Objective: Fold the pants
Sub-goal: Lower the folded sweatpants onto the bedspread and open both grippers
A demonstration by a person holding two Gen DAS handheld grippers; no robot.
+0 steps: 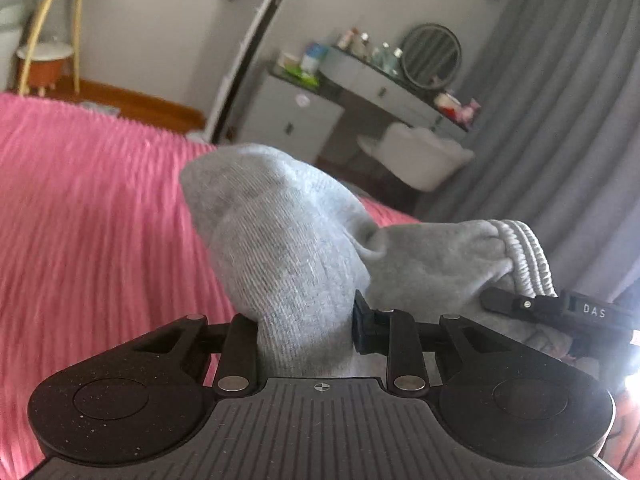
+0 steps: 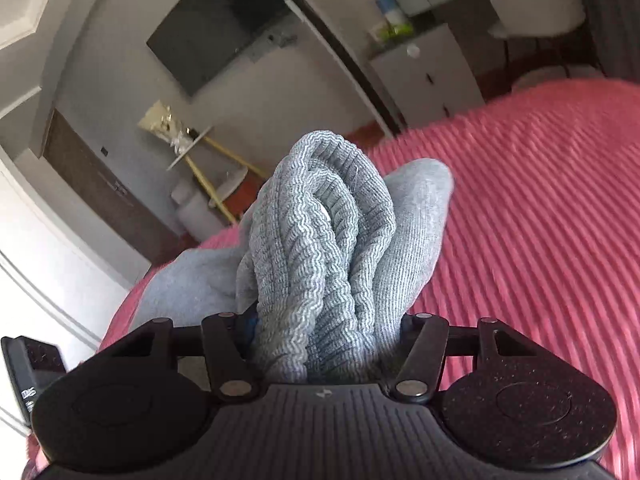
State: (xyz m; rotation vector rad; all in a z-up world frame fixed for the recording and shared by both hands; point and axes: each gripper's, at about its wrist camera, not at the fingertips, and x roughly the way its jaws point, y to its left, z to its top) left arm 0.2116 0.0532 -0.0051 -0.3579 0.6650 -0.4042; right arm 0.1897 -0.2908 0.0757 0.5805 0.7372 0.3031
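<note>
Here the grey pants [image 1: 288, 248] hang bunched above the pink bed [image 1: 88, 208], left hand-held gripper [image 1: 306, 332] clamping plain fabric, right hand-held gripper [image 2: 324, 344] clamping the ribbed waistband toward twelve o'clock; thick bunching risks slipping and a crooked fold.

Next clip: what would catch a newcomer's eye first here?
The grey pants fill the middle of both views, bunched up between each gripper's fingers. The right gripper is clamped on the ribbed waistband; the left gripper pinches plain fabric. Beneath lies a bright pink ribbed bedspread.
</note>
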